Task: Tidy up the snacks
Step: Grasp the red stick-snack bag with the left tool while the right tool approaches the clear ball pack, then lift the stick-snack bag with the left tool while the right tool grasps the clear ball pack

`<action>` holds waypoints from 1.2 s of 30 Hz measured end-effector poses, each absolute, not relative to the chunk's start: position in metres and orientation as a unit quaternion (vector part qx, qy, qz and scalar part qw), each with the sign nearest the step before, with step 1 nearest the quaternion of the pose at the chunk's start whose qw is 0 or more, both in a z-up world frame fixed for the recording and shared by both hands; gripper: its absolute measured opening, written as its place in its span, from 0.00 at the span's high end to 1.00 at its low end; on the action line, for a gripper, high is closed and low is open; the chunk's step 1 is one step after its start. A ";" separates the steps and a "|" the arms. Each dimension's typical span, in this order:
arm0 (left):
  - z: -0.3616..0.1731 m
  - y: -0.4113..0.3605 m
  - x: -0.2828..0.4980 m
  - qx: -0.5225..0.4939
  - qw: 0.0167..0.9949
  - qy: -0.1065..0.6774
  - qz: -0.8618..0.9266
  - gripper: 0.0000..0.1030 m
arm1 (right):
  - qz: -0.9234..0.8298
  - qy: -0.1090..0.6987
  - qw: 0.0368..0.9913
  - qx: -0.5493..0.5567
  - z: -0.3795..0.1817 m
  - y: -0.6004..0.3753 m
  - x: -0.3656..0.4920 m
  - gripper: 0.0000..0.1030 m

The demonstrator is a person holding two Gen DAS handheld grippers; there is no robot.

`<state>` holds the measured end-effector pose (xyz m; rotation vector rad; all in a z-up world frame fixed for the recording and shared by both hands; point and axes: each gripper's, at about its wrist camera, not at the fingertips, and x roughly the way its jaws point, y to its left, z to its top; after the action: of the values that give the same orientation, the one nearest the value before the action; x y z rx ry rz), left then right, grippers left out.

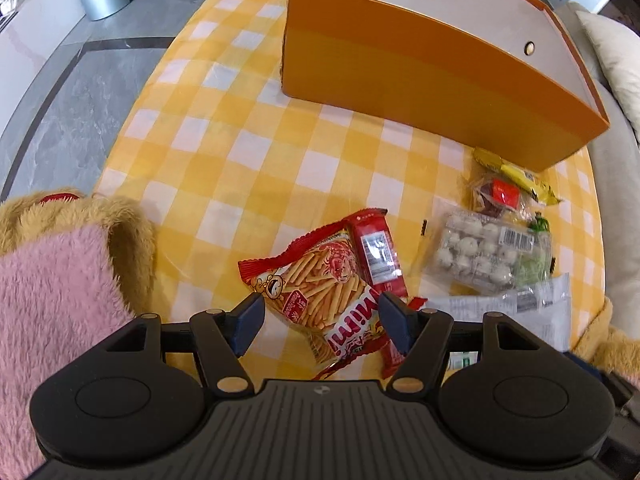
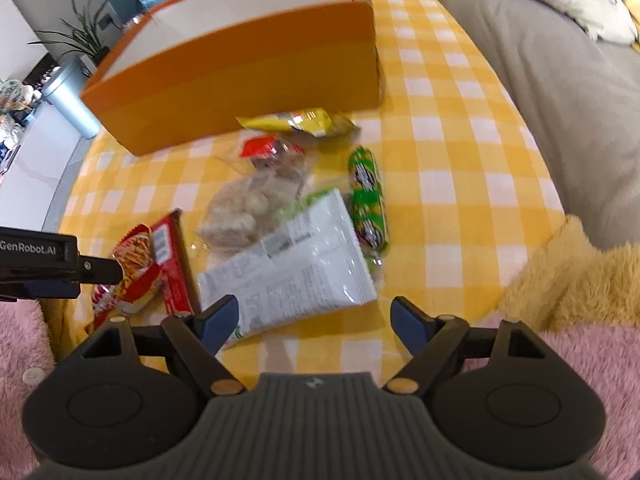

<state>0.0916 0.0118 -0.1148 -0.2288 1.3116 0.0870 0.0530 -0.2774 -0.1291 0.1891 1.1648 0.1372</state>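
Left wrist view: all snacks lie on the tabletop (image 1: 280, 128) before the box (image 1: 420, 76), none visibly packed. Left hand-held gripper (image 1: 320, 320) gapes empty over the chips (image 1: 316, 280); right hand-held gripper (image 2: 314, 320) gapes empty over the white pouch (image 2: 288, 272).

The orange box (image 2: 240, 68) is motion-blurred, its floor hidden behind its front wall.

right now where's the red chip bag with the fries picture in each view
Left wrist: red chip bag low centre, between the open left gripper fingers.
Right wrist: same bag at left, by the left gripper's tip.
Shared landmark: orange box behind the snacks.
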 end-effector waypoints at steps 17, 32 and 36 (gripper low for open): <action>-0.139 0.009 0.103 -0.118 0.782 0.611 0.035 0.28 | 0.074 0.547 0.830 0.076 -0.132 -0.264 0.060 0.56; -0.127 0.012 0.097 -0.095 0.803 0.589 -0.003 0.49 | 0.155 0.473 0.863 -0.087 -0.104 -0.244 0.074 0.21; -0.113 0.014 0.095 -0.092 0.817 0.570 -0.007 0.50 | 0.209 0.455 0.850 -0.162 -0.110 -0.229 0.084 0.21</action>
<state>0.0955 0.0137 -0.1131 -0.1960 1.2145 -0.0148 0.0838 -0.2289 -0.1103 -0.3411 0.9581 0.4406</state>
